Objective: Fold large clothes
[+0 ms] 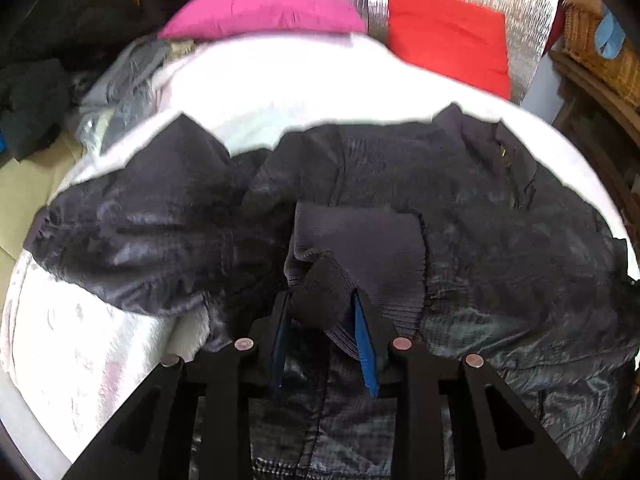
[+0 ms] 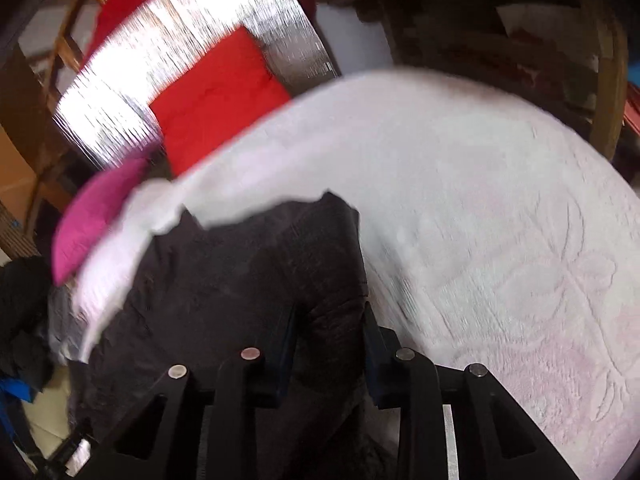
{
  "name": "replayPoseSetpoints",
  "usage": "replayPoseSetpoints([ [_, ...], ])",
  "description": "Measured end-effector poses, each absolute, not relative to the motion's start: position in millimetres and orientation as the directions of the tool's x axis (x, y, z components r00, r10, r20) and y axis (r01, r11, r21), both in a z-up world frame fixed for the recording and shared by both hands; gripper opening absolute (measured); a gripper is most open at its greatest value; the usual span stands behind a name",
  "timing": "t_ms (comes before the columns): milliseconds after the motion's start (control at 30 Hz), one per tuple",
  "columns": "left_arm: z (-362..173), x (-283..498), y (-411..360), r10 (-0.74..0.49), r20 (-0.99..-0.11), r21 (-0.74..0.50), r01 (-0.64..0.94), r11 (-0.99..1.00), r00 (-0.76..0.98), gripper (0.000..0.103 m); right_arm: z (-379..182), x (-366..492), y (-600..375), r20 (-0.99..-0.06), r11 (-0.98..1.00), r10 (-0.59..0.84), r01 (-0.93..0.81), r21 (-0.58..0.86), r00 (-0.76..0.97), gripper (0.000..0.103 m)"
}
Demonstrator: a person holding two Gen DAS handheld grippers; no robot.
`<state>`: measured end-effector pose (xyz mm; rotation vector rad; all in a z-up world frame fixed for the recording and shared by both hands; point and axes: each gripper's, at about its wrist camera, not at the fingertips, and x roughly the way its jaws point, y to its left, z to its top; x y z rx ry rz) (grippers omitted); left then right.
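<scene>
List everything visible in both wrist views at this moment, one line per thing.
jacket: one, dark, spread on the bedspread
knit cuff: one, dark, on the jacket's near middle
bedspread: one, white, embossed, under the jacket
pink cushion: one, far end of bed
red cushion: one, against the silver panel
silver panel: one, behind the cushions
clothes pile: dark and grey, far left
wicker basket: one, far right
left hand-held gripper: black, blue pads, shut on the knit cuff
right hand-held gripper: black, shut on the jacket's edge
</scene>
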<state>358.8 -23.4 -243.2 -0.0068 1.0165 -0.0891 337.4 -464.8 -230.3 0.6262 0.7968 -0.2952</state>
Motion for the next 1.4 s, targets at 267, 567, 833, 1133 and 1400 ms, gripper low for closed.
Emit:
replayPoseSetpoints([
  [267,-235,354,-15,-0.068,-0.843,-0.052,0.046,0.998,0.534,0.041,-207,309,-463,-0.740,0.788,-0.004,0.458,0.411,0.672,0.073],
  [567,-206,328,-15,-0.057,-0.752,-0.010,0.075,0.997,0.657,0.045,-174,276,-400,-0.669,0.888,0.052,0.271,0.370,0.741,0.053],
  [833,-254,349,-35,-0.023,-0.876,0.069,0.173,0.982,0.482,0.051,-222,296,-369,-0.837,0.917,0.107,0.273,0.292,0.537,0.041],
  [1133,-230,338,-30,-0.085,-0.819,0.037,0.200,0.979,0.567,0.069,-188,307,-335,-0.721,0.911,0.205,0.141,0.388,0.662,0.040],
  [1400,-265,349,-47,-0.026,-0.894,0.101,0.259,0.961,0.448,0.069,-224,336,-298,-0.814,0.934,0.198,0.146,0.326,0.546,0.041],
])
